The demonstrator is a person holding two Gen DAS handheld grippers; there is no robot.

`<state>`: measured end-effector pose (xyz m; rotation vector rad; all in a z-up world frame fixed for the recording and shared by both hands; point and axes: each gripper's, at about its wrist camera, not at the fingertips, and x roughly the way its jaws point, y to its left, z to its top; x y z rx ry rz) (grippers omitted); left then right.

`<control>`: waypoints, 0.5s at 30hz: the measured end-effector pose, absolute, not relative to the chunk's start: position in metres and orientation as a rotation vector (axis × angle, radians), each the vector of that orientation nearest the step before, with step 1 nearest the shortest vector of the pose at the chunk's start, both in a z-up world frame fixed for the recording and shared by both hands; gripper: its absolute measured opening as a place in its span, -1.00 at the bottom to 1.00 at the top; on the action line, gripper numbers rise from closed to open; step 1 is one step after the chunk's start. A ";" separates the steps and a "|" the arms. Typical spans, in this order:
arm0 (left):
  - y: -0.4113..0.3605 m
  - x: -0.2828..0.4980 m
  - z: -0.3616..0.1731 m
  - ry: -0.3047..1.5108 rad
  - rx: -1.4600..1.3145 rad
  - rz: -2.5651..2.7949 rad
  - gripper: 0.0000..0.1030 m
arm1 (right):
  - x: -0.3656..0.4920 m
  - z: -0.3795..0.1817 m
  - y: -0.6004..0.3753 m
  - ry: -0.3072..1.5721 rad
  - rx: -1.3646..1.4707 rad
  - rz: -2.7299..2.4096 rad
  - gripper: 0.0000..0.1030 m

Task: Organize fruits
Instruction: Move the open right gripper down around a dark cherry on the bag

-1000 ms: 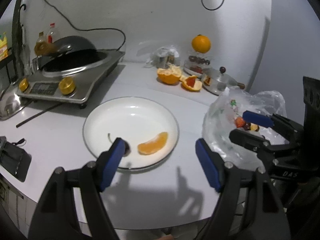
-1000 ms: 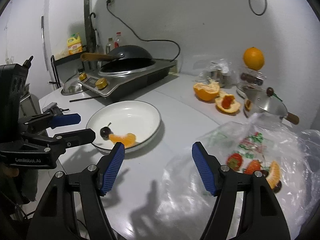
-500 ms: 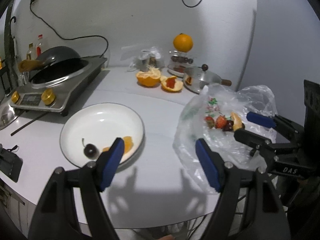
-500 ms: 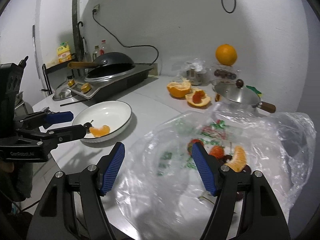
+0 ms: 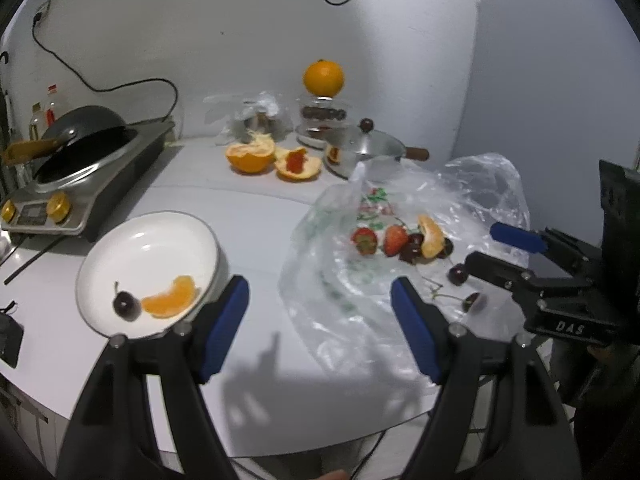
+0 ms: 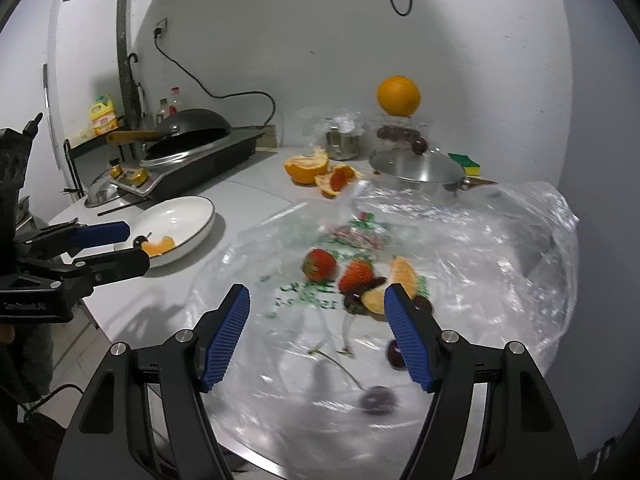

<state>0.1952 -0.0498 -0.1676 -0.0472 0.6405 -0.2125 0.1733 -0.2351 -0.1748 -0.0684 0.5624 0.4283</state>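
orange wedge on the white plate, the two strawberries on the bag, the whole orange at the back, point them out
orange wedge (image 5: 171, 297), left wrist view, middle of its flesh
strawberries (image 5: 364, 239), left wrist view, body of the left one
whole orange (image 6: 398, 95), right wrist view, centre of its peel

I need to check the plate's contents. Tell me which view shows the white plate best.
The left wrist view: the white plate sits near and unobstructed, its orange segment and cherry both plain. In the right wrist view it is smaller, partly hidden behind the left tool.
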 end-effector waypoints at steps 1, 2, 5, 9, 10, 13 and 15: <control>-0.055 0.196 -0.168 0.641 -0.045 -0.220 0.45 | 0.173 -0.176 -0.238 0.565 -0.069 0.423 0.42; -0.058 0.196 -0.168 0.641 -0.042 -0.225 0.45 | 0.174 -0.177 -0.241 0.568 -0.070 0.418 0.42; -0.070 0.199 -0.169 0.646 -0.030 -0.245 0.45 | 0.175 -0.181 -0.250 0.575 -0.068 0.405 0.42; -0.084 0.202 -0.170 0.656 -0.021 -0.261 0.45 | 0.176 -0.187 -0.261 0.590 -0.062 0.395 0.42; -0.087 0.203 -0.171 0.658 -0.020 -0.263 0.45 | 0.176 -0.189 -0.263 0.596 -0.063 0.393 0.42; -0.095 0.207 -0.171 0.660 -0.012 -0.270 0.45 | 0.179 -0.194 -0.269 0.612 -0.065 0.393 0.42; -0.100 0.209 -0.170 0.658 -0.012 -0.274 0.45 | 0.182 -0.196 -0.272 0.618 -0.064 0.397 0.42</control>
